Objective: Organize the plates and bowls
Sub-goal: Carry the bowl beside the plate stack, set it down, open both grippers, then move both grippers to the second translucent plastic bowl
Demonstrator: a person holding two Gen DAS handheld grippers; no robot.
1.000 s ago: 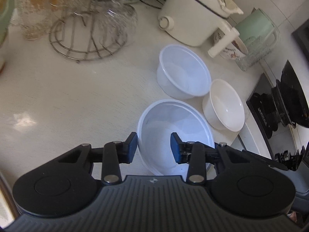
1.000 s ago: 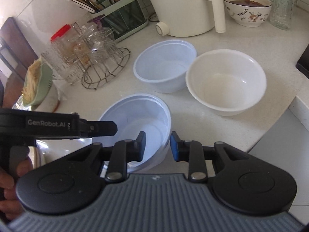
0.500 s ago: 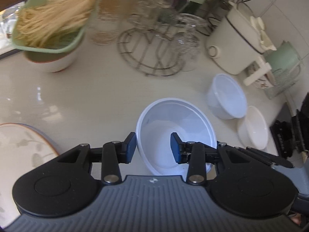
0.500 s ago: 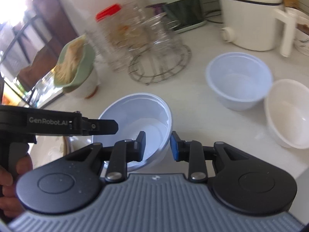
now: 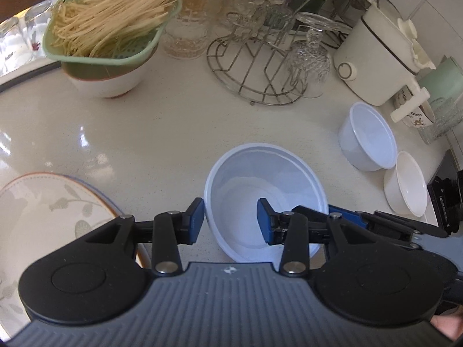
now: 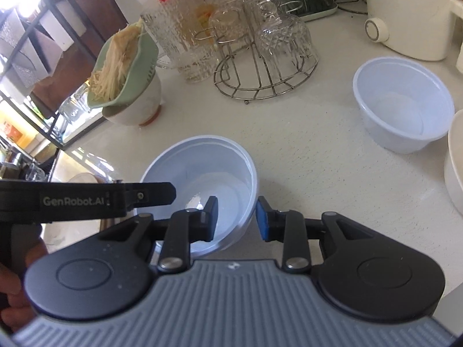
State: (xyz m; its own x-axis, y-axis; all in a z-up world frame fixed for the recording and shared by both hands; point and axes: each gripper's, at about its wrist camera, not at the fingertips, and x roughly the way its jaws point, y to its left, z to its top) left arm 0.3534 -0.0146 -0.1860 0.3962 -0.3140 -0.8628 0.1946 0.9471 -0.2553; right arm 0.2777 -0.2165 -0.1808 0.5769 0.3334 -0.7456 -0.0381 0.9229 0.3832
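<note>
A pale blue plastic bowl is held between my two grippers above the counter. My left gripper straddles its left rim, one finger outside, one inside. My right gripper straddles its right rim the same way; the bowl shows in the right wrist view. A second blue bowl and a white bowl stand at the right; the second blue bowl also shows in the right wrist view. A leaf-patterned plate lies at the lower left.
A green colander of noodles sits on a white bowl. A wire rack with glasses, a glass jug and a white cooker stand along the back. A black stove is at the right edge.
Both grippers have carried the blue bowl leftward, away from the other two bowls. The noodle colander and the patterned plate have come into view.
</note>
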